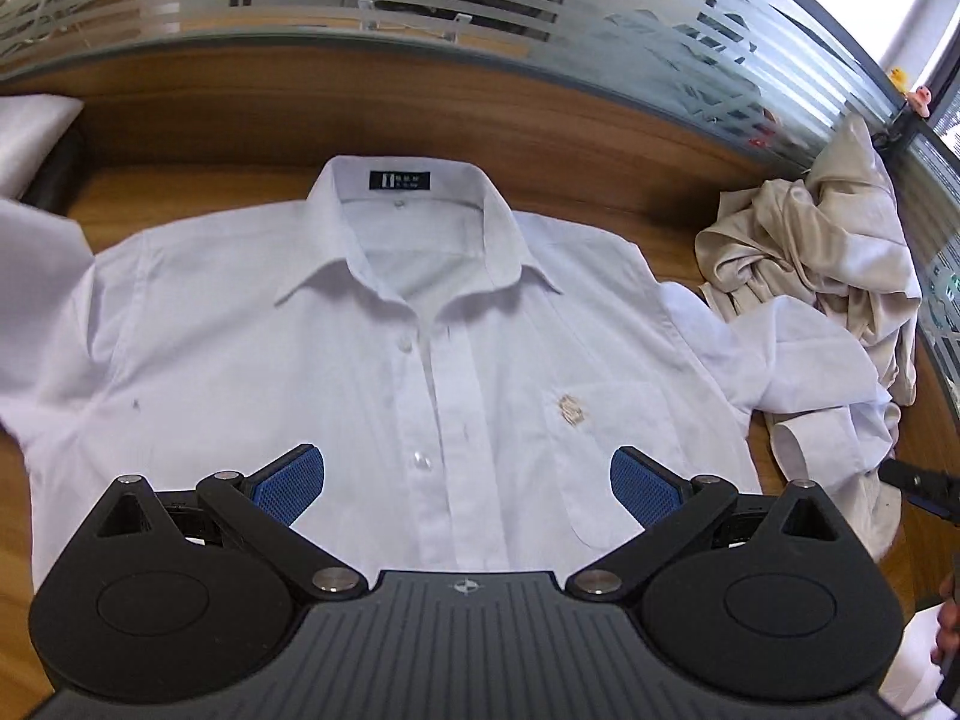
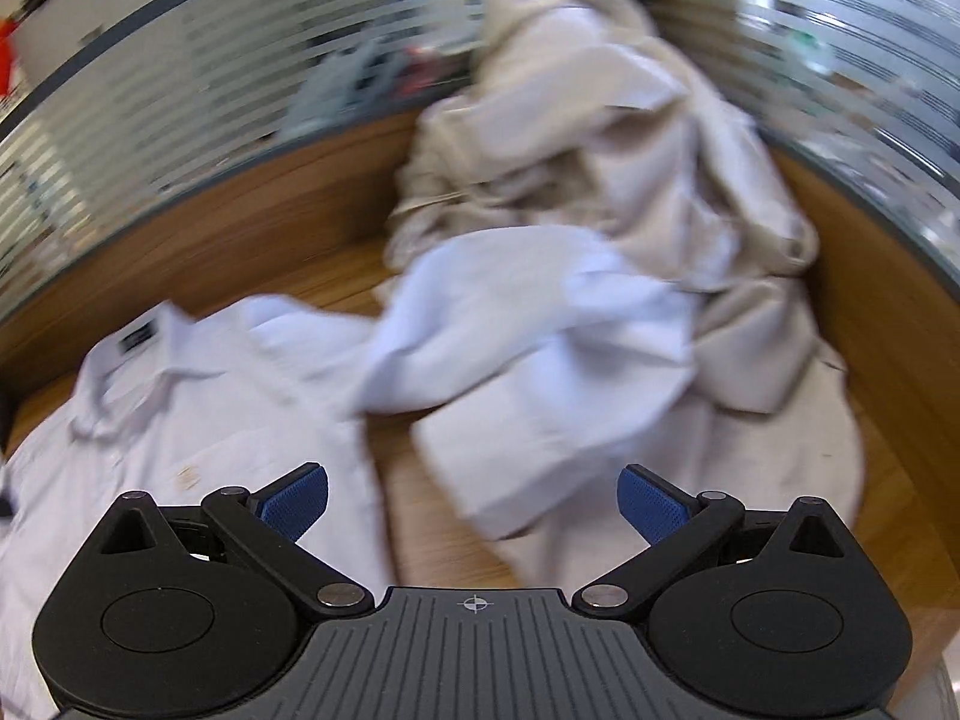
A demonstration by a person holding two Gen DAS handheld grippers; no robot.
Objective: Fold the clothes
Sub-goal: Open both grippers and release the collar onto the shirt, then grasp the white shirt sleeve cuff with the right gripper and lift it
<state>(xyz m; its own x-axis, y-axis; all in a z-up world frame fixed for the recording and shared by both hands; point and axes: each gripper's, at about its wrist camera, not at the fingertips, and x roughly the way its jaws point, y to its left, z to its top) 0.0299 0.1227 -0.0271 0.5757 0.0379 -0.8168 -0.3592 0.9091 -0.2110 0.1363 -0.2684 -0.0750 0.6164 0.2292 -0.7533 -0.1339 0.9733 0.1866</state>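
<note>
Beige garment heap (image 1: 828,276) beside white shirt (image 1: 300,330)

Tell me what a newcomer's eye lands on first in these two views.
A white dress shirt lies spread, front up, across the wooden table, collar far from the camera. To its right sits a crumpled beige garment heap, the shirt's sleeve trailing against it. Both grippers, left and right, are open, holding nothing.

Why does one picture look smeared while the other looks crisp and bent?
Right wrist view: motion blur smears the white shirt and beige garment pile. Left wrist view: sharp, evenly lit, though the fisheye lens curves the wooden table edge.
</note>
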